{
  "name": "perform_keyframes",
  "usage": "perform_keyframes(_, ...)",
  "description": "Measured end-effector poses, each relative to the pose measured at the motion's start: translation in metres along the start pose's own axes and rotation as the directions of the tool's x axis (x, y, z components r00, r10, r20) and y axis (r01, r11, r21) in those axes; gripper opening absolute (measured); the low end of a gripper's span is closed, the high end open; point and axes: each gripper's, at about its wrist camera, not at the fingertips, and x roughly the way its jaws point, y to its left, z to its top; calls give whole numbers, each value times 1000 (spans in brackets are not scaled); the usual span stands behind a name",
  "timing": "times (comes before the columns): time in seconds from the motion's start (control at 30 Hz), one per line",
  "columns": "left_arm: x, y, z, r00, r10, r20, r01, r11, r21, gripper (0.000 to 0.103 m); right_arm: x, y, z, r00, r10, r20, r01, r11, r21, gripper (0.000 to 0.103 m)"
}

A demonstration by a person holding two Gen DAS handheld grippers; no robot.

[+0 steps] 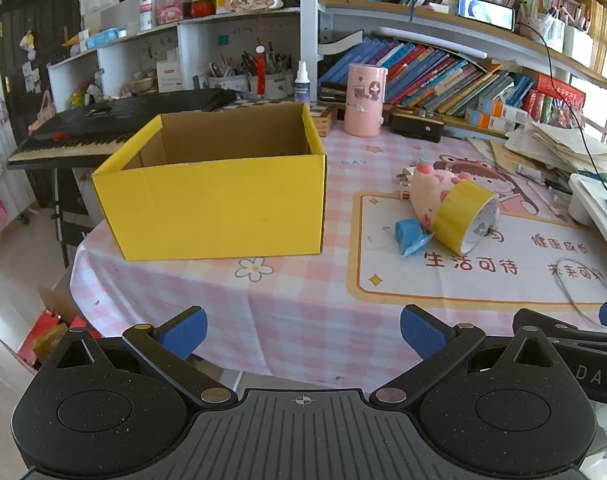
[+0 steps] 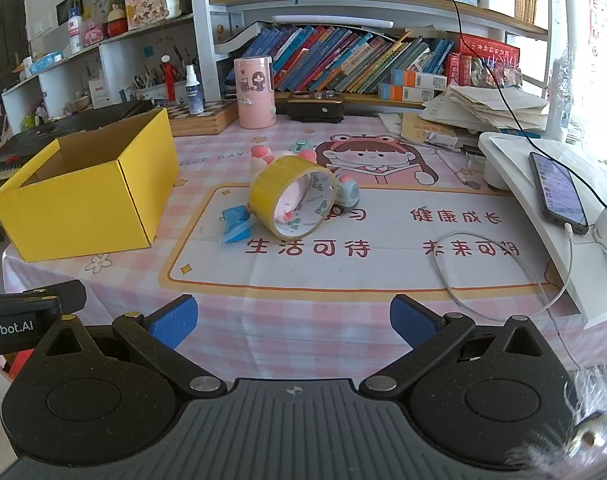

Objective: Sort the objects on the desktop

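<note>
Left wrist view takes in the desk [image 1: 303, 320], covered in a pink checked cloth with a cartoon mat at its right side. A yellow cardboard box [image 1: 219, 204] stands open-topped on the left part of the desk, brown inside, and nothing shows in the part of its interior that can be seen. To the right of the box, well apart from it, the loose items lie in a small heap on the mat. A roll of yellow tape [image 1: 465, 216] is tilted on its edge, leaning against a pink plush toy [image 1: 431, 188] that lies behind it and partly inside its ring. A small blue packet [image 1: 410, 236] lies flat just beside the tape, on the side toward the box. In the right wrist view a small pale-blue toy [image 2: 345, 194] sits touching the far right side of the tape.

Both tools hover low over the near edge of the desk, short of the heap. The left gripper [image 1: 303, 330] has its blue-padded jaws spread wide with nothing between them, and the right gripper [image 2: 293, 320] is likewise spread wide and empty.
</note>
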Motion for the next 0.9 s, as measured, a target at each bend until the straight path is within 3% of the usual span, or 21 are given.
perform_keyframes(0.9, -3, -7, 1, 1000, 0, 4, 0, 1000, 24, 103, -1, 0, 0, 1000, -2, 5, 2, 1000, 5, 103)
